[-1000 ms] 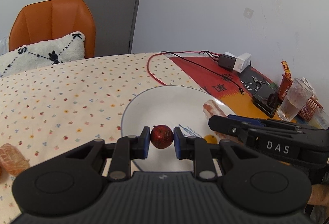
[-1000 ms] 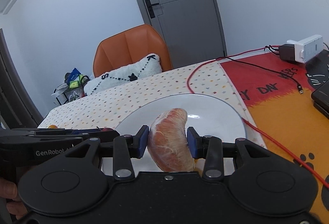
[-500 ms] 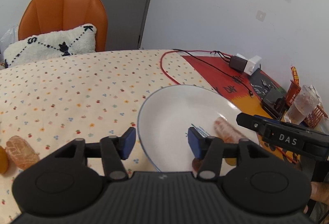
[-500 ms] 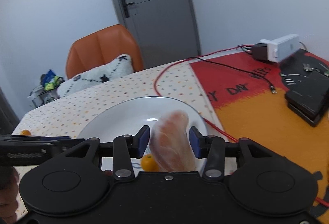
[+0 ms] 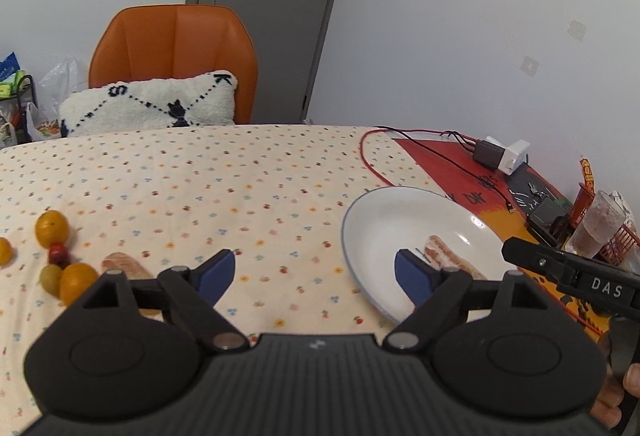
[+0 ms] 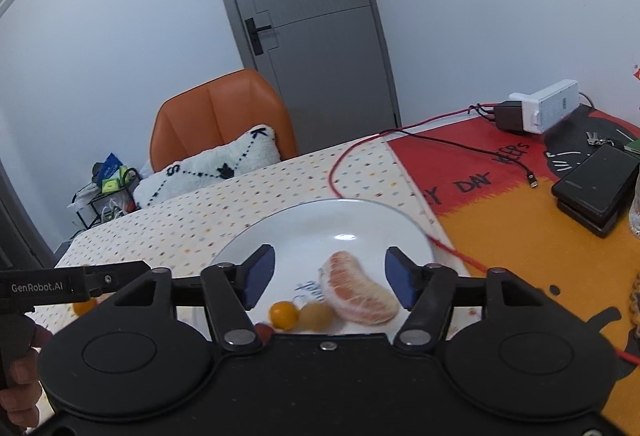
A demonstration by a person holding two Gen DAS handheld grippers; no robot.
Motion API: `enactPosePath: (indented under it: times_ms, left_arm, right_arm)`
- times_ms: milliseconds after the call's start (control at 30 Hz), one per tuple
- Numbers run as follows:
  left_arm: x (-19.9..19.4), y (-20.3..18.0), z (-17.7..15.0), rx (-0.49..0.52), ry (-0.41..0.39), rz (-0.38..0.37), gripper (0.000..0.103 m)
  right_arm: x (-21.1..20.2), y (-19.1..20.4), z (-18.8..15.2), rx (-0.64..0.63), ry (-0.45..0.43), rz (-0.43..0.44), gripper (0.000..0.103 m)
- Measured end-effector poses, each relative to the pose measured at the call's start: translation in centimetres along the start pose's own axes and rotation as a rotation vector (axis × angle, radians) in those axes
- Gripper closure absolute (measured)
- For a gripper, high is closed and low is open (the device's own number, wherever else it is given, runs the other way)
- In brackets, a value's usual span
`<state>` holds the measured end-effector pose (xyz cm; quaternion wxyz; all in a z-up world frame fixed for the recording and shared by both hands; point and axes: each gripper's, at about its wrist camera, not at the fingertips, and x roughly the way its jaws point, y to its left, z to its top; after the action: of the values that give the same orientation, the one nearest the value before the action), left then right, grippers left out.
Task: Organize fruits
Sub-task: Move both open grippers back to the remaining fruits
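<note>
Both grippers have just been opening and now grasp nothing: left gripper (image 5: 316, 274), right gripper (image 6: 330, 278). Ahead of the right one, the plate (image 6: 320, 226) holds a pomelo segment (image 6: 358, 294), a small orange fruit (image 6: 283, 314) and what seems a yellowish one. To the left gripper's left wait loose fruits (image 5: 52, 228); approach them low, centred, and close gently.

One white plate (image 6: 360, 220) holds four fruits: one peeled citrus segment (image 6: 358, 296), one small orange (image 6: 283, 314), one yellow-green fruit (image 6: 316, 316) and one red fruit (image 6: 264, 330) (mostly hidden). Six more fruits (image 5: 52, 228) lie on the tablecloth, far left.
</note>
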<state>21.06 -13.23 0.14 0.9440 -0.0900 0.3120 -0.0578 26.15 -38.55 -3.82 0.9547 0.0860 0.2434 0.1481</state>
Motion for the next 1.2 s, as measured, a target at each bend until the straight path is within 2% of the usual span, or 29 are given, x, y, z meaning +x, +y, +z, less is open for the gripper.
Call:
enactPosePath:
  times_ms: [200,267,333,500,867,1200]
  left_arm:
    - [-1.7,1.9,-0.7,-0.02,-0.016,0.023,0.016]
    - [-2.2,2.6,-1.0,-0.026,-0.02,0.037,0.015]
    - [-2.8,3.4,-1.2,-0.036,-0.028,0.038,0.013]
    - [-3.8,5.6,-1.8,-0.069,-0.023,0.032,0.012]
    - [-6.5,9.8,-2.4,-0.064,-0.025,0.066,0.012]
    - [-8.2,13.8,-2.7,-0.102,-0.035,0.105,0.012]
  right_arm:
    - [-1.1,1.9,-0.6,-0.018,-0.007,0.0,0.018]
    - [-1.4,2.4,-0.8,-0.012,-0.01,0.0,0.007]
    - [-1.6,2.8,-1.0,-0.006,-0.01,-0.003,0.0]
    - [-2.0,3.8,-1.4,0.002,0.005,-0.012,0.0]
    - [-1.4,7.4,-2.4,0.05,0.02,0.058,0.0]
    - [0.1,10.9,-2.7,0.029,0.039,0.108,0.0]
